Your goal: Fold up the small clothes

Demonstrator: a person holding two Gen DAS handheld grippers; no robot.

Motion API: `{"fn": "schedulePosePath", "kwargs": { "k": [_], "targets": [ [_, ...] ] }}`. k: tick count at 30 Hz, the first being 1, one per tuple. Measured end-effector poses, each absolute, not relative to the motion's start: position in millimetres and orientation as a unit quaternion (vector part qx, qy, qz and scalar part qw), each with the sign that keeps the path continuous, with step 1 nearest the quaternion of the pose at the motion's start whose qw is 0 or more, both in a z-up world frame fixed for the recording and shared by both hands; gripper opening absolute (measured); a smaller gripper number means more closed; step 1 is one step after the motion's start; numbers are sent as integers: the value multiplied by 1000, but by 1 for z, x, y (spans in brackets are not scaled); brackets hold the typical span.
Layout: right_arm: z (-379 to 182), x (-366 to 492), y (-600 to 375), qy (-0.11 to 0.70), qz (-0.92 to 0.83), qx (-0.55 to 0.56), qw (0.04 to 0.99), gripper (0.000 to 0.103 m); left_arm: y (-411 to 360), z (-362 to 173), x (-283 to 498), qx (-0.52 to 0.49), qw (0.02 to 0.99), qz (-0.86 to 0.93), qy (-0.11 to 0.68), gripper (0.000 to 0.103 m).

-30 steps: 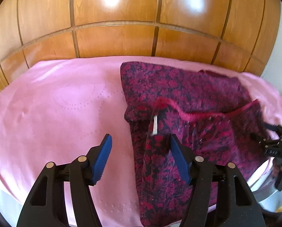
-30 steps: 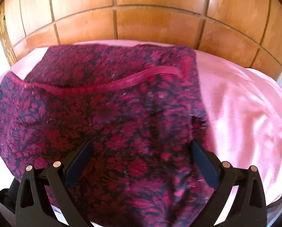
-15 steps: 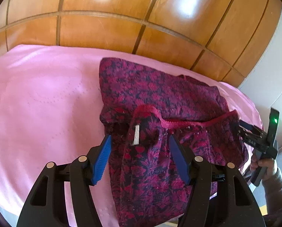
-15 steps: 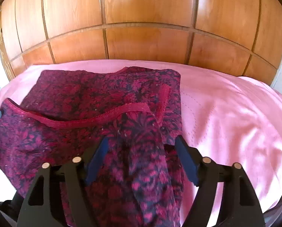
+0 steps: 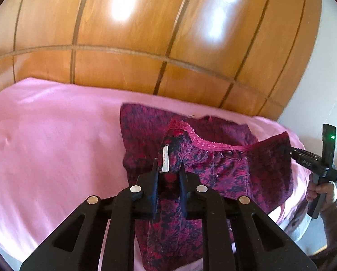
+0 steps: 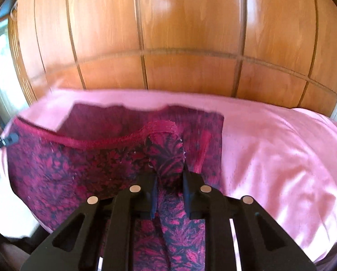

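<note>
A small dark red floral garment (image 5: 225, 171) with a pink lace waistband lies on the pink bedsheet (image 5: 55, 149). My left gripper (image 5: 168, 176) is shut on a bunched fold of the garment at its waistband corner, beside a white label (image 5: 164, 160), and lifts it off the sheet. My right gripper (image 6: 168, 180) is shut on the other waistband corner of the garment (image 6: 78, 164). The right gripper also shows at the right edge of the left wrist view (image 5: 290, 152), clamped on the cloth. The waistband stretches between the two grippers.
A glossy wooden panelled headboard (image 5: 159, 52) rises behind the bed. A white wall (image 5: 326, 90) stands at the right. The person's hand (image 5: 322, 192) holds the right gripper's handle. Bare pink sheet lies left of the garment, and right of it in the right wrist view (image 6: 281, 158).
Both grippers went from open over the garment to shut on its waistband corners. The front edge of the garment has risen off the sheet, and both views tilted upward.
</note>
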State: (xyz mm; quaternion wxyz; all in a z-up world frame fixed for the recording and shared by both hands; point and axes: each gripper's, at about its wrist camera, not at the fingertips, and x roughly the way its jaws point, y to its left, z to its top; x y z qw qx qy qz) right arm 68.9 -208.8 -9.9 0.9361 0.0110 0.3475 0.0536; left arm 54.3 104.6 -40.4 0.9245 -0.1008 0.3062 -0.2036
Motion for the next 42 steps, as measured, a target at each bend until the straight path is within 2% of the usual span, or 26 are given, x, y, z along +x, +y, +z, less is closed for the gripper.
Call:
{"fn": "schedulePosePath", "kwargs": {
  "k": [8, 17, 21, 29, 31, 32, 33, 34, 35, 36, 38, 42],
  "targets": [
    [5, 137, -219, 334, 32, 48, 941, 17, 93, -22, 121, -78, 942, -166, 282, 14],
    [5, 230, -226, 336, -16, 60, 940, 17, 78, -26, 225, -66, 944, -110, 305, 14],
    [-15, 264, -231, 356, -43, 52, 932, 17, 72, -47, 263, -62, 936, -87, 335, 14],
    [-84, 306, -237, 445, -78, 35, 892, 19, 74, -113, 307, -61, 901, -49, 426, 15],
    [-81, 309, -238, 448, -72, 35, 890, 24, 72, -109, 306, -55, 901, -52, 427, 21],
    [-78, 310, -240, 447, -67, 37, 891, 33, 72, -106, 304, -53, 902, -57, 425, 22],
    [-72, 305, -243, 443, -63, 44, 893, 42, 74, -103, 299, -54, 903, -61, 421, 30],
    [-69, 306, -249, 440, -59, 51, 894, 43, 79, -99, 294, -59, 905, -62, 417, 50],
    [-64, 304, -254, 436, -51, 63, 896, 44, 84, -96, 289, -70, 905, -59, 416, 62],
    [-59, 296, -259, 431, -42, 75, 898, 51, 94, -94, 279, -92, 905, -64, 410, 69],
    [-52, 271, -268, 421, -19, 106, 901, 61, 113, -95, 255, -140, 900, -91, 403, 69],
    [-54, 218, -286, 426, 25, 148, 892, 62, 135, -108, 195, -195, 885, -139, 398, 69]
  ]
}}
